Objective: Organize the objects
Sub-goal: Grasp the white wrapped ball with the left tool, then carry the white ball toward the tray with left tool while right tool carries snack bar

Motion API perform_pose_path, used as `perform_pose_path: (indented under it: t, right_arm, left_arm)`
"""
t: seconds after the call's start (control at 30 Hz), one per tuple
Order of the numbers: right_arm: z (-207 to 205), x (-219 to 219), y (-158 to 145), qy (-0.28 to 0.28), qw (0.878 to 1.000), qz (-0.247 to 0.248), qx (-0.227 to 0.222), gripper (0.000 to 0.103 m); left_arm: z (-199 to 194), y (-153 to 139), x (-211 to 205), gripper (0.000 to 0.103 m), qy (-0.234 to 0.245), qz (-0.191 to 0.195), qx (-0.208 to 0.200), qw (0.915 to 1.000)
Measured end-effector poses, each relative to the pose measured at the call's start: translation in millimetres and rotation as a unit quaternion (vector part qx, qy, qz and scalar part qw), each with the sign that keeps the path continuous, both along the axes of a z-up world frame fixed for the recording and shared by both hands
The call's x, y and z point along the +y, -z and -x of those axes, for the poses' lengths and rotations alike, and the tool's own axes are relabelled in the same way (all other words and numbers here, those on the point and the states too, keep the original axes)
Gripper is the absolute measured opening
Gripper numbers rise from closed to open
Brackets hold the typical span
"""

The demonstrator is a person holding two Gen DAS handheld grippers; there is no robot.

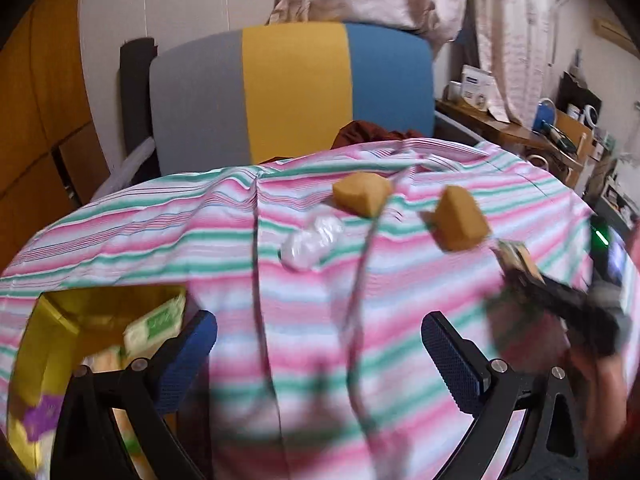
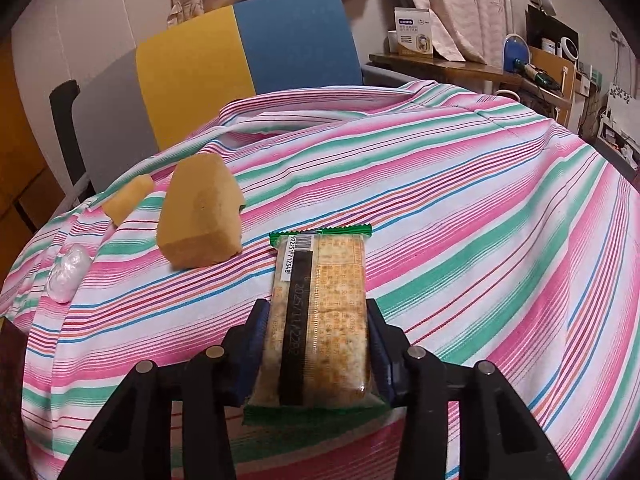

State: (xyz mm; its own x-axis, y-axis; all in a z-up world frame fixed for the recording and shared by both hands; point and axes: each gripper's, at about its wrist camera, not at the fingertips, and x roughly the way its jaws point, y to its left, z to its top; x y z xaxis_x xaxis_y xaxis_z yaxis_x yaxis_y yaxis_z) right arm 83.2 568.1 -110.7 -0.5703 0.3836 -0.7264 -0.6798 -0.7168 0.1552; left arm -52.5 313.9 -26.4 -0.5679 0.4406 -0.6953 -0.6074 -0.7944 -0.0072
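Grip: right claw (image 2: 318, 344) has its pads pressed on both long sides of the cracker packet (image 2: 320, 312), near the packet's rear half; the front end with the barcode sticks out ahead, and the packet seems to lie on the striped cloth (image 2: 480, 208).
Crush risk: the wrapper is thin and the crackers inside look brittle; a harder squeeze could crack them.
Slip risk: the film is glossy and the hold sits behind the middle, so on lifting the front end may droop or slide out.
Left claw: left claw (image 1: 320, 344) stands wide and holds nothing, over the cloth beside the yellow box (image 1: 36, 344).
Box: it sits at the near left edge of the surface, already holding a green-and-white packet (image 1: 154, 326); likely the drop place.
Collision risk: the left claw is close to the box mouth and could block the way in.
Obstacles: two tan sponge blocks (image 2: 200, 216) (image 2: 128, 198) and a clear wrapped bundle (image 2: 66, 268) lie between packet and box; a low carry could knock them.
Cloth: it is loose and creased, so dragging may bunch it.
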Motion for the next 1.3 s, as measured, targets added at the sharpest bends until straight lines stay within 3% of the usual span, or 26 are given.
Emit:
perform_pose_path:
  t: [0.2,0.4,0.5,0.6,0.67,0.73,0.93,1.03,1.3]
  right_arm:
    - [-1,0,0,0.002,1.000,-0.004,0.006,0.046]
    - [-3,2,2,0.003,1.000,0.000,0.015,0.046]
    - [-3,1,2,0.004,1.000,-0.002,0.016,0.046]
    - [-3,1,2,0.004,1.000,-0.003,0.017,0.046]
    - [-2,1,2,0.005,1.000,-0.005,0.016,0.046]
    - [-2,1,2,0.005,1.000,-0.006,0.015,0.046]
    - [-2,0,1,0.012,1.000,-0.015,0.012,0.046]
    - [-5,0,0,0.023,0.999,-0.020,0.015,0.046]
    - [-10,-15,-14,0.015,0.997,-0.066,0.036,0.046]
  left_arm:
    - [57,18,45,0.103,-0.014,0.038,0.007,0.9992]
    - [89,49,75,0.100,-0.024,0.075,0.011,0.9968]
    - [94,61,80,0.083,-0.020,0.093,0.025,0.9952]
    - [95,68,77,0.068,-0.012,0.079,0.016,0.9967]
    - [95,70,77,0.043,-0.009,0.077,0.014,0.9969]
    - [92,71,78,0.038,-0.008,0.078,0.017,0.9968]
    - [71,69,74,0.037,-0.020,0.083,0.053,0.9950]
    - [55,63,61,0.037,-0.037,0.063,0.071,0.9948]
    - [8,56,20,0.037,-0.044,0.002,0.065,0.9969]
